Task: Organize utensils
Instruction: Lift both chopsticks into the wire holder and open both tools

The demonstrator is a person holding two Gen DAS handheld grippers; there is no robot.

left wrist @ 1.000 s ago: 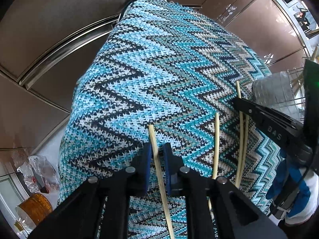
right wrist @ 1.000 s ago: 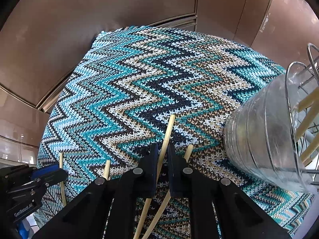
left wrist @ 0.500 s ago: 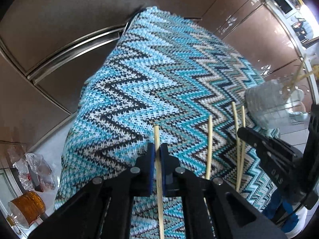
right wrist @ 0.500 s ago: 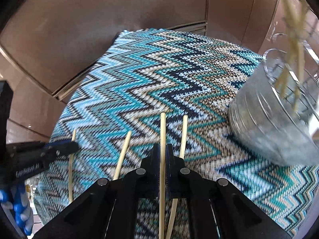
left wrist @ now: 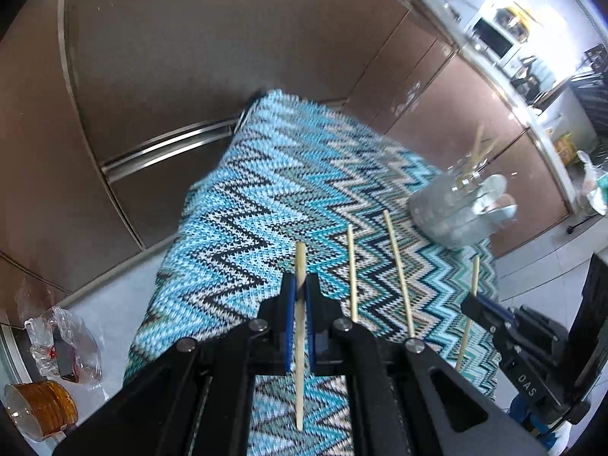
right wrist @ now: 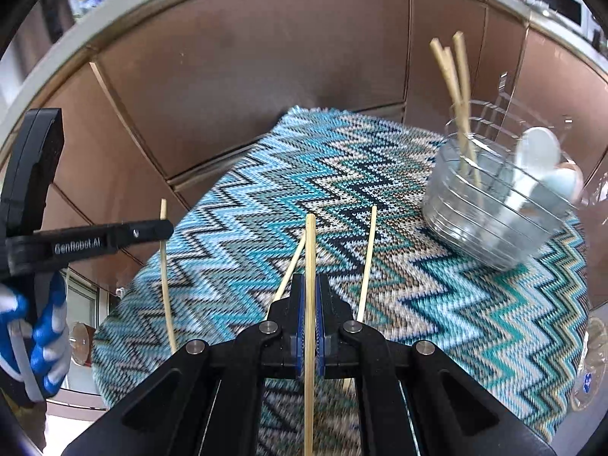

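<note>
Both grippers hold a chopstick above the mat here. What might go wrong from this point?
1. The left gripper and the right gripper each pinch one thin chopstick, and, between narrow jaws; either could pivot or slip.
2. The clear wire-framed holder already carries chopsticks and spoons; a new stick may snag on them or tip it.

Both grippers are matte black plastic; the left gripper (left wrist: 299,296) and the right gripper (right wrist: 310,296) each carry blue pads (right wrist: 300,315) on the inner finger faces and round silver screws (left wrist: 258,325) at the linkage joints; the left one shows white lettering "GenRobot.AI" along its finger in the right view, the right one "DAS" in the left view; the left hand (right wrist: 38,342) wears a blue and white glove.
</note>
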